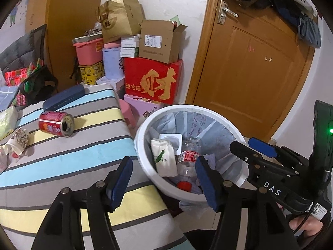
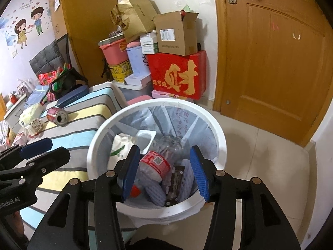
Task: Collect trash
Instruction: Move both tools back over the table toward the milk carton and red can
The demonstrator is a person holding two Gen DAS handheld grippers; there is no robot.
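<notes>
left hand-held gripper (image 1: 164, 179) agape, empty | right hand-held gripper (image 2: 164, 170) agape over bin (image 2: 218, 137) | can (image 1: 56, 124) on bed

A white trash bin (image 2: 218, 143) lined with a pale blue bag holds a clear bottle (image 2: 158, 162) with a red label and red cap, while the red can (image 1: 56, 124) lies on bedding (image 1: 83, 152) striped grey, light blue, pale yellow and white, near a red box (image 1: 153, 81) with gold lettering.
</notes>
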